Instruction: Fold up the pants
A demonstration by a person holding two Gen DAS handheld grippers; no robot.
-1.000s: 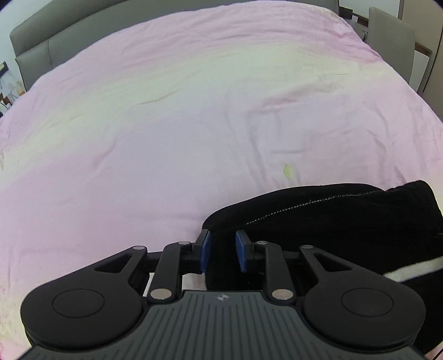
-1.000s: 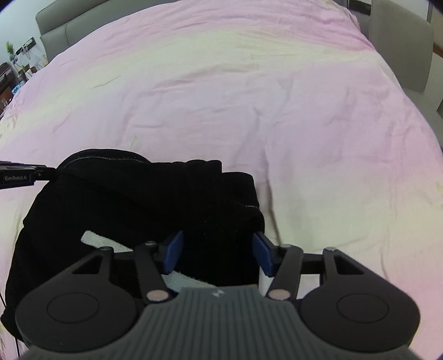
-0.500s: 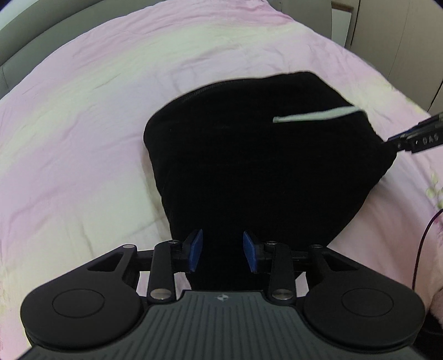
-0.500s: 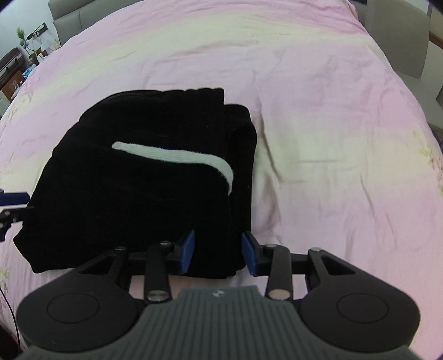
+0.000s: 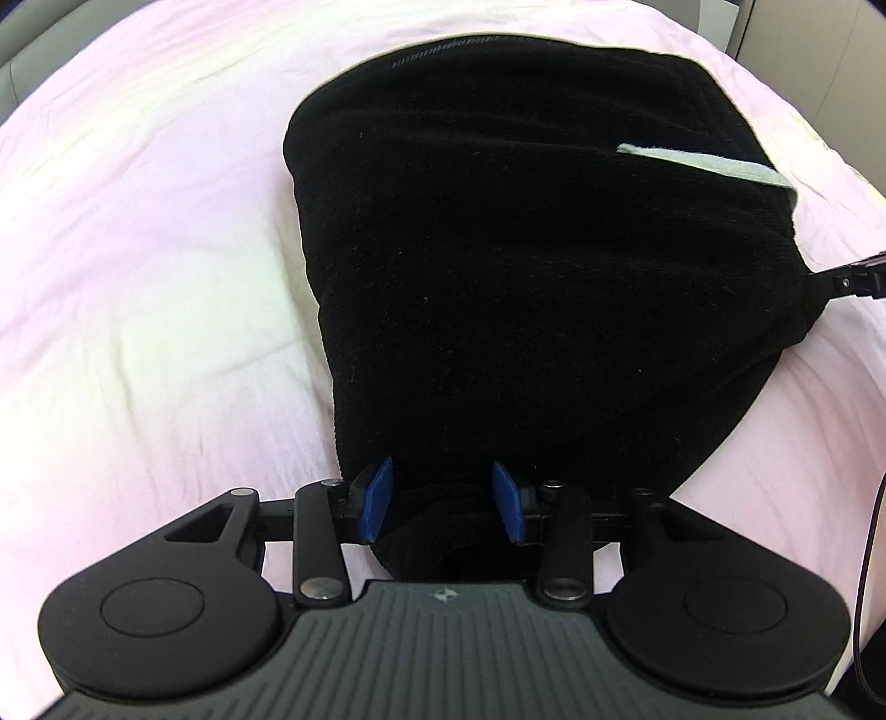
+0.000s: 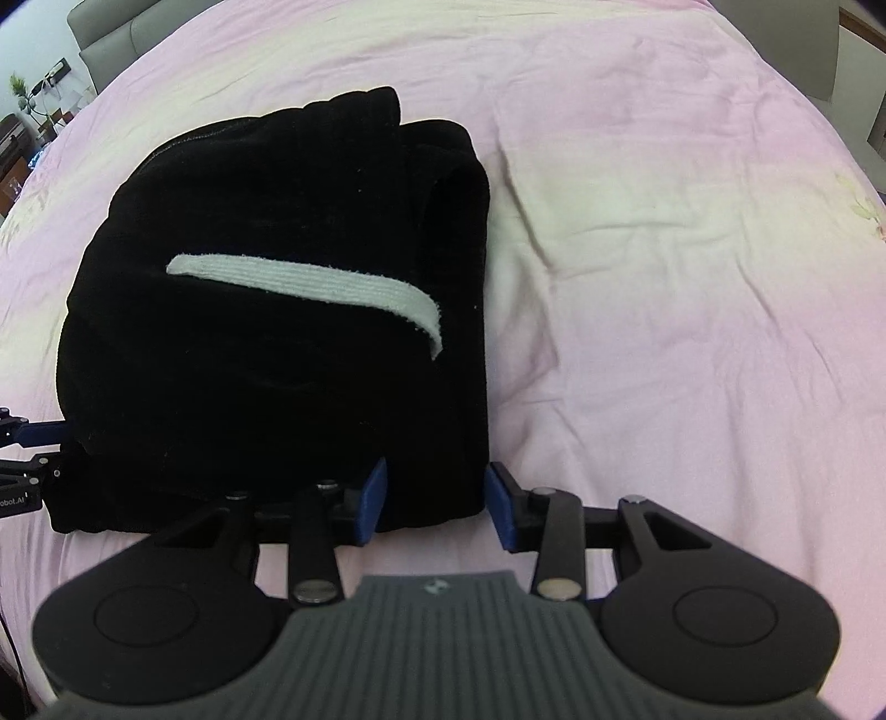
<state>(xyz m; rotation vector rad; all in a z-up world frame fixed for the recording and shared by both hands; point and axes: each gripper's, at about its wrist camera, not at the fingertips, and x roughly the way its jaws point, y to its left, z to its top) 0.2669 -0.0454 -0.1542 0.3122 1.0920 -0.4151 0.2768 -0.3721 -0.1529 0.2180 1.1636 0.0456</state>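
The black pants (image 5: 531, 277) lie folded in a thick bundle on the pink bedsheet (image 5: 138, 266), with a white drawstring (image 6: 310, 282) across the top. My left gripper (image 5: 443, 501) stands at the bundle's near left corner, jaws apart, with black cloth lying between the blue pads (image 5: 376, 498). My right gripper (image 6: 437, 504) stands at the bundle's near right corner, jaws apart, with the cloth's edge between its pads (image 6: 372, 498). The pants also show in the right wrist view (image 6: 266, 387). Each gripper's tip shows in the other's view, at the right edge (image 5: 853, 282) and at the left edge (image 6: 27, 465).
The pink sheet (image 6: 664, 277) spreads wide to the right and behind the pants. A grey headboard (image 6: 111, 39) stands at the far end. A black cable (image 5: 869, 554) hangs at the right edge of the left wrist view.
Both grippers have drawn back to the bundle's near edge. Their jaws have opened wider than half a second ago. The pants have come to lie flat and folded on the sheet.
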